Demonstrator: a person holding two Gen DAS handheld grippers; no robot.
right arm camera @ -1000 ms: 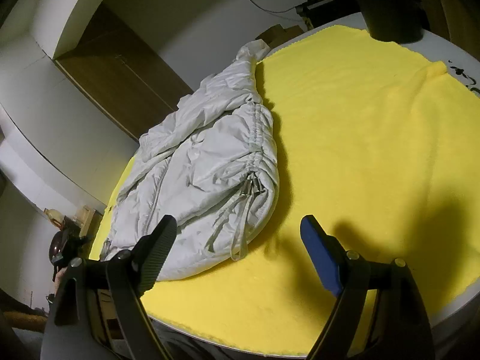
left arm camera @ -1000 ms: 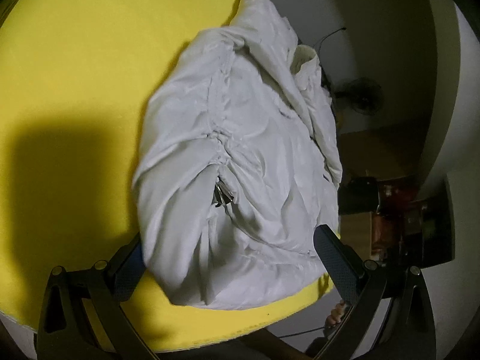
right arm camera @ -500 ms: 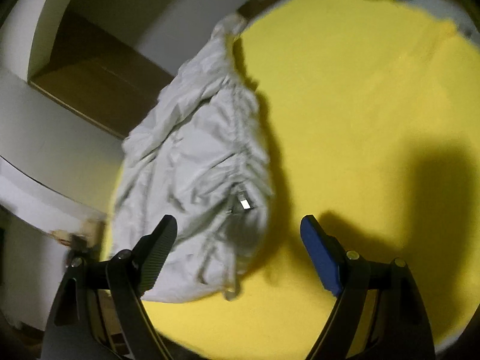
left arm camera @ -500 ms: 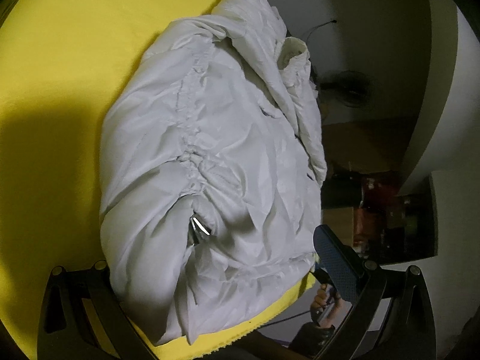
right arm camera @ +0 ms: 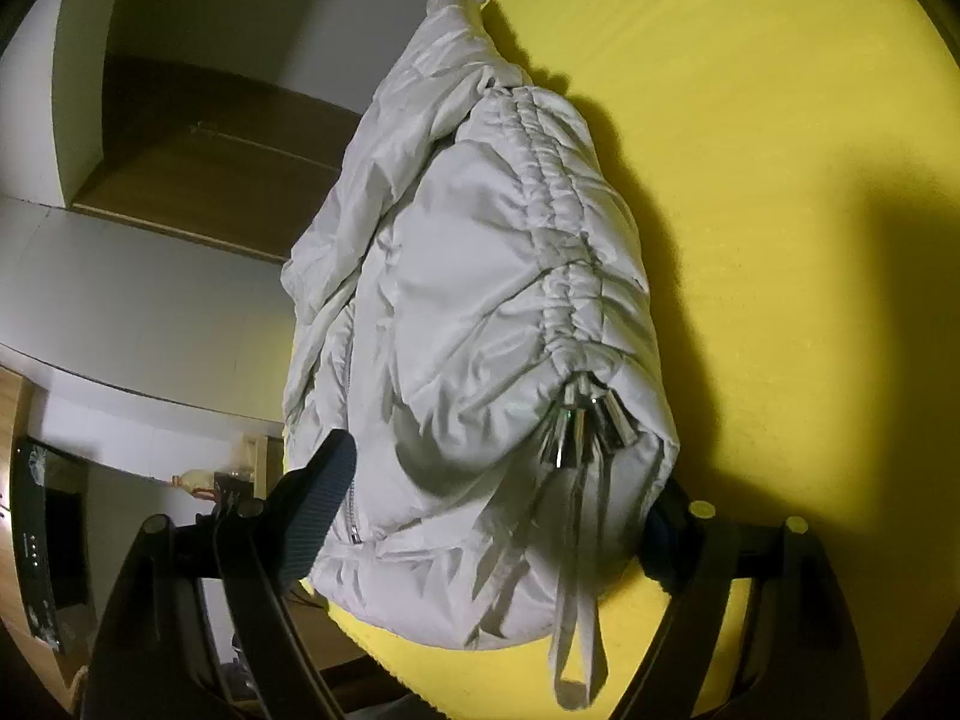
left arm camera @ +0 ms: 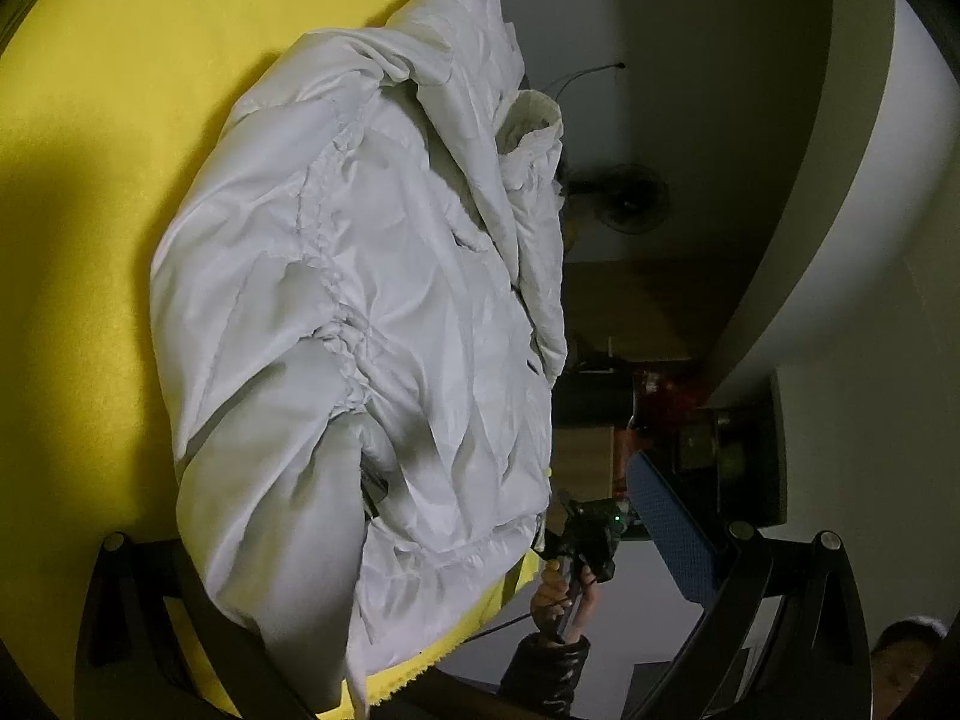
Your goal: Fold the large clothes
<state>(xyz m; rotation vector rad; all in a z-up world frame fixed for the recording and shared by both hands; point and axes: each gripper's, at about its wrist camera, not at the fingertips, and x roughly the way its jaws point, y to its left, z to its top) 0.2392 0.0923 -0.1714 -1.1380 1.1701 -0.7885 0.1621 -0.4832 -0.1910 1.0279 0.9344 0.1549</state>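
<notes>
A white puffer jacket point(left arm camera: 372, 312) lies bunched near the edge of a yellow cloth-covered table point(left arm camera: 90, 210). It has a ruched drawstring seam with metal cord ends point(right arm camera: 579, 426). In the left wrist view my left gripper point(left arm camera: 432, 552) is open, its jaws straddling the jacket's near end; the left finger is hidden under fabric. In the right wrist view my right gripper point(right arm camera: 492, 510) is open around the jacket's point(right arm camera: 480, 300) hem, with the blue-padded finger point(right arm camera: 318, 504) at its left. The right gripper, held in a hand, also shows in the left wrist view point(left arm camera: 585, 534).
The yellow table point(right arm camera: 780, 180) stretches away to the right of the jacket. Its edge runs close under the jacket's near end. Beyond are white walls, a wooden cabinet point(right arm camera: 198, 168), a fan point(left arm camera: 630, 204) and shelves with small items.
Both grippers have moved in toward the jacket, which now fills the space between each pair of open jaws. The jacket itself looks little moved.
</notes>
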